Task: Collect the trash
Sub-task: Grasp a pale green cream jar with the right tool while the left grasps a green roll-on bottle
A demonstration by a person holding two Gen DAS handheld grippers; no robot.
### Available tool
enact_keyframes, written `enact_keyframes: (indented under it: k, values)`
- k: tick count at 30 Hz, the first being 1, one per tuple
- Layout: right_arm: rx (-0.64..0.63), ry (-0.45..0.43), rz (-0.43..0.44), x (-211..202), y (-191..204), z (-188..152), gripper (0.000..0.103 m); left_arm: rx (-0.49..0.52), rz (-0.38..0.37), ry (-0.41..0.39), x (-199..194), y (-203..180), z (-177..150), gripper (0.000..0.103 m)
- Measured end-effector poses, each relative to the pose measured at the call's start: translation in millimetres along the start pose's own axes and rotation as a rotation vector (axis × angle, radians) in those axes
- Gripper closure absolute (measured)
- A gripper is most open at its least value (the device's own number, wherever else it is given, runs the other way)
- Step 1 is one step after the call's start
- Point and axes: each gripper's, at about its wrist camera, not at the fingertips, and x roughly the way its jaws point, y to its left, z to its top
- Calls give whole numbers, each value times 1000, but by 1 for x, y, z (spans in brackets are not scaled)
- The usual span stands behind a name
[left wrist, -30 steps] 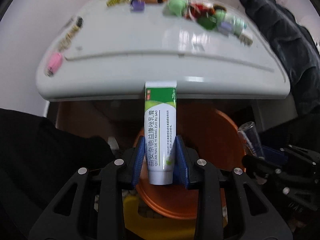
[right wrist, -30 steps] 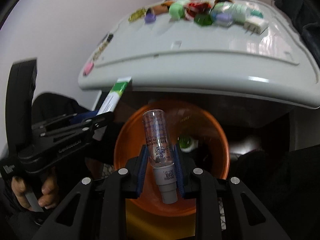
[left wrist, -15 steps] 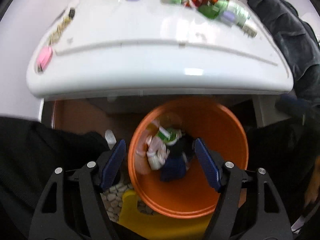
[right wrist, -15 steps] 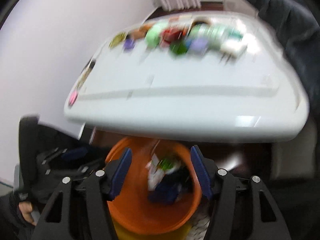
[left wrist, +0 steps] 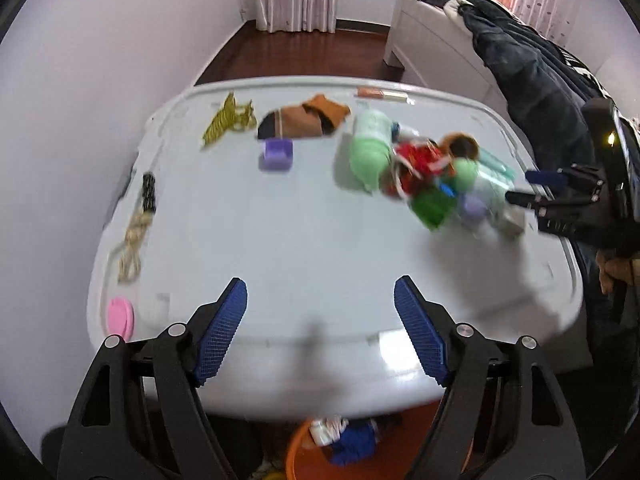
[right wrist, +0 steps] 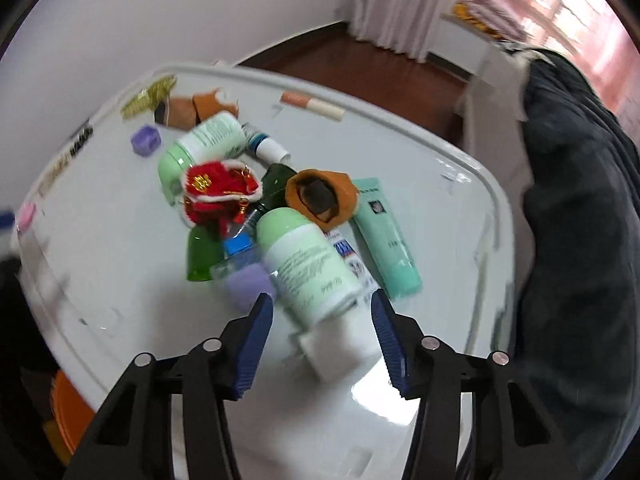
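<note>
My left gripper (left wrist: pixel 320 292) hangs empty over the near edge of the white table (left wrist: pixel 280 240), its jaws opening. The orange bin (left wrist: pixel 304 452) with dropped trash shows below that edge. My right gripper (right wrist: pixel 320 300) hovers over the pile of trash at the table's right side. Its jaws are closing, and the base of a pale green bottle (right wrist: pixel 308 264) and a white block (right wrist: pixel 340 348) lie between them, untouched by the pads. The pile also holds a red pouch (right wrist: pixel 216 192), a teal tube (right wrist: pixel 388 240), a brown cloth (right wrist: pixel 320 196) and a green cup (right wrist: pixel 202 256).
A purple cap (left wrist: pixel 276 154), a yellow scrap (left wrist: pixel 228 120), a rope (left wrist: pixel 136 236) and a pink disc (left wrist: pixel 120 316) lie scattered on the table's left half. A dark coat (right wrist: pixel 580 200) hangs at the right. A wall stands close on the left.
Both grippers opened over the orange bin, dropping the green tube and the clear vial into it. Both then rose and swung up over the table, the right one toward the pile.
</note>
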Motion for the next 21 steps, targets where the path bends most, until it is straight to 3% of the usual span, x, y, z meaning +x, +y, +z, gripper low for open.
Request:
enact_keyframes:
  k: [5, 10, 12, 18, 21]
  values:
    - [-85, 37, 80, 27, 0, 23, 52, -3, 1, -6, 19, -2, 23, 28]
    - [-119, 145, 96, 65, 6, 34, 52, 27, 4, 23, 43, -7, 35, 28]
    - [-121, 126, 74, 66, 10, 35, 53, 34, 4, 26, 54, -8, 42, 28]
    - [103, 62, 112, 47, 2, 19, 55, 82, 78, 10, 92, -14, 76, 28]
    - [274, -6, 214, 18, -13, -2, 55, 104, 84, 14, 115, -14, 94, 28]
